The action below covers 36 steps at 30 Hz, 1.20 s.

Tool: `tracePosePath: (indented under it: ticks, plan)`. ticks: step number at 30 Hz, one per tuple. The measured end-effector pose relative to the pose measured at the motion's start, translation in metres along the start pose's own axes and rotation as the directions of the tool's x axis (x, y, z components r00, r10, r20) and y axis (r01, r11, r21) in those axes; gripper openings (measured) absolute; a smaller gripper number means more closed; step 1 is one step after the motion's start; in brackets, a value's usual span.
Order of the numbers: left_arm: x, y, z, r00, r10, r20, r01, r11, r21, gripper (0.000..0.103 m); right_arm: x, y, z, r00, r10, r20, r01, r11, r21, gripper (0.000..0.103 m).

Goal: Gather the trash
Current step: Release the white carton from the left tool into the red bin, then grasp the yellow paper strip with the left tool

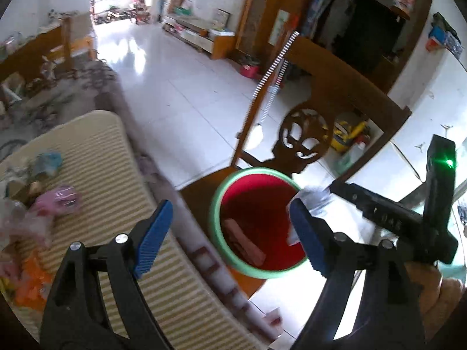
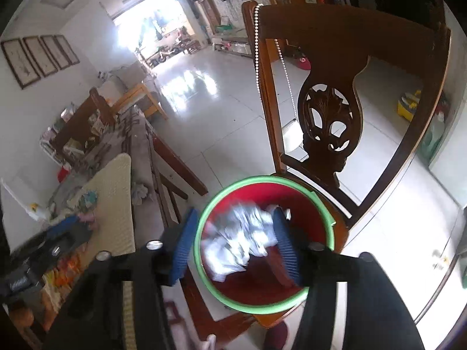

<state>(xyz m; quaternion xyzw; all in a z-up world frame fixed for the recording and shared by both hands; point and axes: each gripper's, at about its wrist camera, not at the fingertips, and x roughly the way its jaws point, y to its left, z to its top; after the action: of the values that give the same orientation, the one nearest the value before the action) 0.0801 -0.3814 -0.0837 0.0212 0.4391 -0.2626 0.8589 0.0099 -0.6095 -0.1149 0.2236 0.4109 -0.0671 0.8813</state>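
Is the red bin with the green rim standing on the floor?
No, the red bin stands on the seat of the wooden chair, whose carved back rises right behind it.

A bin (image 2: 264,303) sits on a chair seat (image 1: 201,195), right of the table (image 1: 116,175); crumpled paper (image 2: 242,239) lies inside it.

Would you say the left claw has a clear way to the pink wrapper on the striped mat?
Probably yes: the left claw is open and empty, and the pink wrapper lies uncovered on the mat to its left, nothing between.
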Motion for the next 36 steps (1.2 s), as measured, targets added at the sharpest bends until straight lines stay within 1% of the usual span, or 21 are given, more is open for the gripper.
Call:
tracePosePath:
  ticks: [2,6,11,17,20,22,23,26,29,31,32,33,34,36]
  plan:
    - [-0.011,0.010,-0.005,1.000,0.022,0.015,-0.021,1.000,-0.017,0.079,0.003,0.002,0.000,1.000,-0.013,0.001,0.013,1.000,0.004,0.062]
    - [-0.028,0.030,-0.014,0.998,0.053,0.024,-0.052,0.997,-0.050,0.080,0.003,0.016,-0.002,1.000,-0.004,-0.001,0.004,1.000,0.003,0.062]
    - [-0.050,0.065,-0.027,0.995,0.088,0.047,-0.084,0.992,-0.094,0.080,0.006,0.054,-0.009,1.000,0.015,-0.016,-0.016,0.999,-0.048,0.062]
    - [-0.079,0.110,-0.048,0.992,0.105,0.076,-0.094,0.987,-0.130,0.081,0.013,0.128,-0.029,0.998,0.043,-0.036,-0.047,0.990,-0.134,0.062]
    - [-0.097,0.142,-0.061,0.989,0.123,0.081,-0.109,0.982,-0.152,0.081,0.018,0.162,-0.043,0.997,0.052,-0.057,-0.060,0.985,-0.161,0.062]
    - [-0.112,0.170,-0.071,0.986,0.143,0.081,-0.127,0.975,-0.181,0.081,0.022,0.188,-0.055,0.995,0.062,-0.075,-0.075,0.980,-0.185,0.062]
    - [-0.116,0.178,-0.074,0.985,0.151,0.078,-0.134,0.973,-0.188,0.081,0.026,0.204,-0.062,0.994,0.069,-0.083,-0.084,0.977,-0.196,0.062]
    - [-0.135,0.222,-0.092,0.979,0.196,0.061,-0.178,0.957,-0.228,0.081,0.034,0.237,-0.083,0.990,0.094,-0.105,-0.114,0.972,-0.205,0.062]
    - [-0.147,0.257,-0.109,0.972,0.229,0.042,-0.210,0.940,-0.268,0.081,0.041,0.268,-0.102,0.985,0.119,-0.125,-0.144,0.966,-0.216,0.062]
    - [-0.152,0.287,-0.121,0.969,0.245,0.005,-0.230,0.916,-0.328,0.081,0.045,0.284,-0.113,0.982,0.129,-0.141,-0.158,0.963,-0.220,0.062]
    - [-0.154,0.306,-0.128,0.969,0.248,-0.019,-0.237,0.896,-0.377,0.081,0.046,0.291,-0.117,0.980,0.133,-0.149,-0.165,0.961,-0.222,0.062]
    - [-0.154,0.320,-0.131,0.968,0.248,-0.033,-0.239,0.881,-0.408,0.081,0.047,0.299,-0.122,0.978,0.136,-0.158,-0.170,0.958,-0.230,0.062]
    - [-0.153,0.333,-0.136,0.967,0.248,-0.052,-0.246,0.865,-0.438,0.081,0.047,0.306,-0.125,0.977,0.134,-0.164,-0.172,0.956,-0.239,0.062]
    - [-0.150,0.351,-0.145,0.966,0.245,-0.081,-0.253,0.841,-0.478,0.081,0.044,0.317,-0.129,0.978,0.128,-0.164,-0.169,0.950,-0.264,0.062]
